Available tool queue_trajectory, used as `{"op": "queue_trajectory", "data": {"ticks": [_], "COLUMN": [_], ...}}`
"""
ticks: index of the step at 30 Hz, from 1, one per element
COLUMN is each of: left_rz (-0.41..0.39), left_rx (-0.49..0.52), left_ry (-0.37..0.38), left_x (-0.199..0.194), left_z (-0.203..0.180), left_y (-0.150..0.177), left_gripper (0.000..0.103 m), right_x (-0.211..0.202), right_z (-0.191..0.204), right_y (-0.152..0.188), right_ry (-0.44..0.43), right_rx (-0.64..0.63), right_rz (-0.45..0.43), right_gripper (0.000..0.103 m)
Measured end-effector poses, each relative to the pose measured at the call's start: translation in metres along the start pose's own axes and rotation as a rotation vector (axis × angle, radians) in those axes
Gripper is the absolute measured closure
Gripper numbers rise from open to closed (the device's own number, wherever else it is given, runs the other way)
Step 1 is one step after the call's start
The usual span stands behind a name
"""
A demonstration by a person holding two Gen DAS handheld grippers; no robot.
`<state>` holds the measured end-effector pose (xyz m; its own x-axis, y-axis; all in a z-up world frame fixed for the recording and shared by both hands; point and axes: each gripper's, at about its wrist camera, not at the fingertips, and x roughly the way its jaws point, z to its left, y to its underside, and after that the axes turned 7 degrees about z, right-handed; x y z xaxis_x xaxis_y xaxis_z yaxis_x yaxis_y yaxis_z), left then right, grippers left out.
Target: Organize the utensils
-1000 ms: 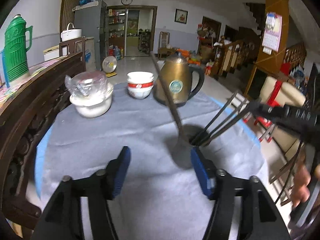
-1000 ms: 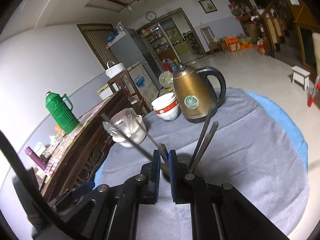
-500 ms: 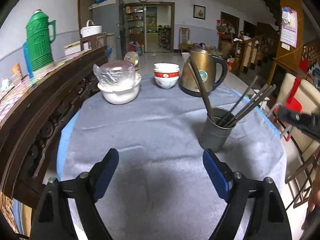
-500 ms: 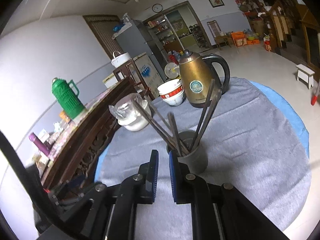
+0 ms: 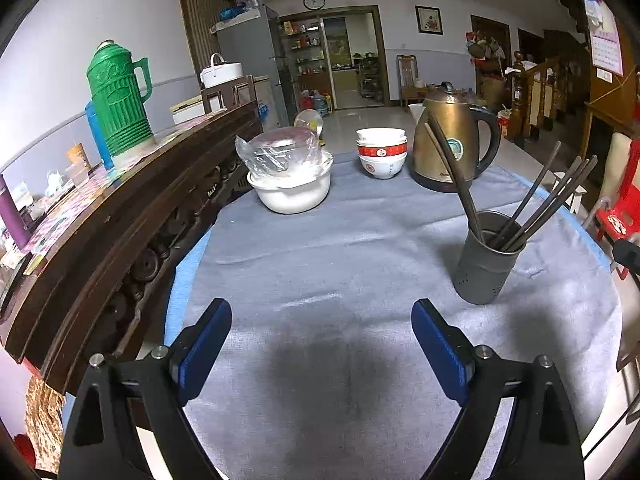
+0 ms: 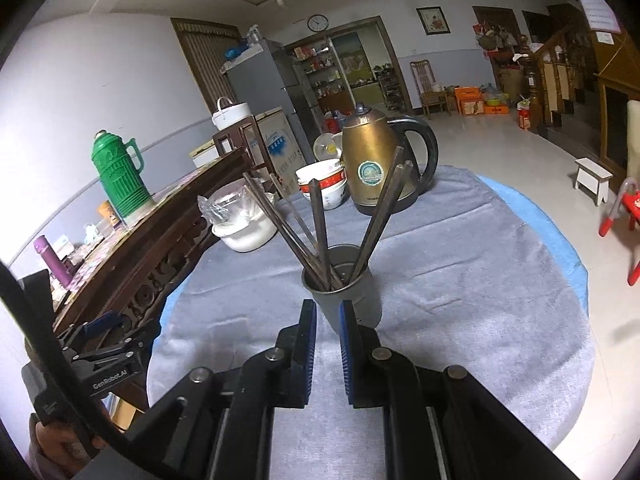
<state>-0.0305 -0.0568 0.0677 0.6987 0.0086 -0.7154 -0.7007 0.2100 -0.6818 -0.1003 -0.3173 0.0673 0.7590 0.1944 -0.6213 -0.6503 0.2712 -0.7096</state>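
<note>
A dark grey utensil cup stands upright on the grey tablecloth, right of centre. It holds several dark chopsticks that fan outward. My left gripper is wide open and empty, low over the cloth, left of and nearer than the cup. In the right wrist view the cup stands just beyond my right gripper, with its chopsticks fanned out. The right jaws are nearly closed with a narrow gap and hold nothing.
A bronze kettle, stacked white bowls and a plastic-covered white bowl stand at the table's far side. A carved dark wood sideboard with a green thermos runs along the left. A red stool is on the right.
Both grippers pulled back from the cup. My right gripper let go of the chopsticks, which now rest in the cup. My left gripper opened wider.
</note>
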Motion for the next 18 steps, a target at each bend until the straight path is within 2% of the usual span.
{"op": "queue_trajectory", "data": {"ticks": [4, 8, 10, 13, 14, 16, 17, 18], "left_rz": [-0.004, 0.004, 0.003, -0.001, 0.0, 0.006, 0.011, 0.015], "left_rx": [0.018, 0.025, 0.026, 0.026, 0.026, 0.03, 0.033, 0.036], "left_ry": [-0.012, -0.017, -0.025, -0.041, -0.047, -0.052, -0.055, -0.057], "left_x": [-0.001, 0.0, 0.0, 0.001, 0.001, 0.003, 0.004, 0.005], "left_z": [-0.004, -0.005, -0.005, -0.005, -0.005, -0.006, -0.007, -0.007], "left_y": [-0.001, 0.0, 0.0, 0.0, 0.0, 0.001, 0.002, 0.003], "left_gripper": [0.012, 0.012, 0.012, 0.011, 0.011, 0.011, 0.011, 0.011], "right_x": [-0.002, -0.007, -0.016, -0.038, -0.044, -0.049, -0.048, -0.047], "right_z": [0.0, -0.005, -0.006, -0.002, 0.0, 0.003, 0.002, 0.0], "right_y": [0.002, 0.004, 0.007, 0.013, 0.016, 0.017, 0.016, 0.016], "right_ry": [0.015, -0.019, -0.028, -0.014, 0.005, 0.038, 0.055, 0.065], "right_rx": [-0.012, -0.006, -0.015, -0.06, -0.082, -0.108, -0.104, -0.085], "right_rz": [-0.011, -0.033, -0.083, -0.211, -0.25, -0.286, -0.28, -0.278], "right_gripper": [0.09, 0.09, 0.089, 0.089, 0.086, 0.05, 0.01, 0.005]}}
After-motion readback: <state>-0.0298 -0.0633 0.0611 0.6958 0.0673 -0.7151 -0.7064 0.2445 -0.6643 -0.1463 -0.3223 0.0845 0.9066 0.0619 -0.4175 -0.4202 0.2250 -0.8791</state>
